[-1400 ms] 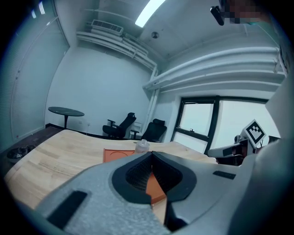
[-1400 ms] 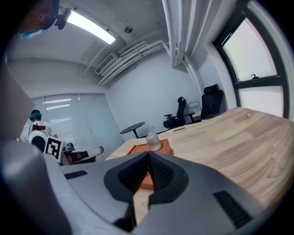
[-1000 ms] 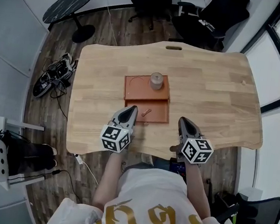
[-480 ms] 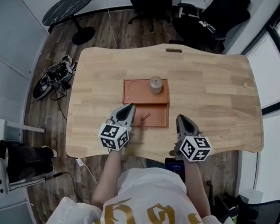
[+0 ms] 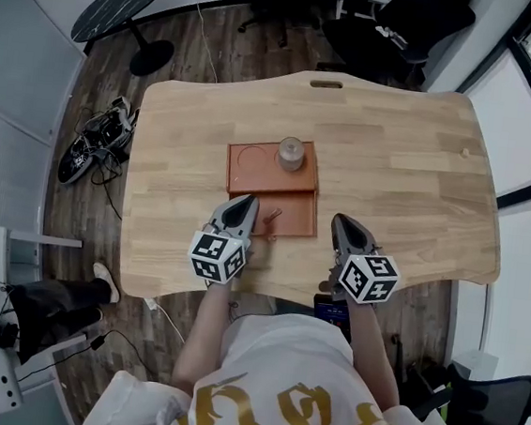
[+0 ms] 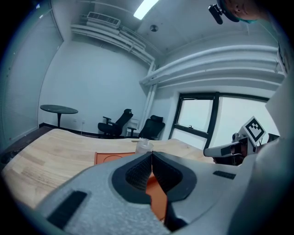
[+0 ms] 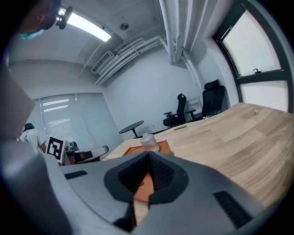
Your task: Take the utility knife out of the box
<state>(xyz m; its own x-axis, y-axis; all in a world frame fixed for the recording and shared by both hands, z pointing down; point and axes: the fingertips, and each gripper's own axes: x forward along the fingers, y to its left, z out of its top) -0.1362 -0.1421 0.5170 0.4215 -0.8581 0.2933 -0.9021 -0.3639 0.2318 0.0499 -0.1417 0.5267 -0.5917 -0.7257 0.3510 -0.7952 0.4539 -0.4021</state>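
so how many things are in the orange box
2: a clear jar on the far half, a small knife-like item in the near half; the left gripper could hide more.

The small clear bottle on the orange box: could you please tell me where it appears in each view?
Head view: bottle at centre, on the far half of the orange box.
Left gripper view: centre, just above the left gripper.
Right gripper view: centre, just above the right gripper.
Shared landmark: the orange box.

Grey left gripper [image 5: 247,201] and right gripper [image 5: 338,220] carry black-and-white marker cubes [image 5: 218,257]; white shirt [image 5: 280,364] bears gold lettering.
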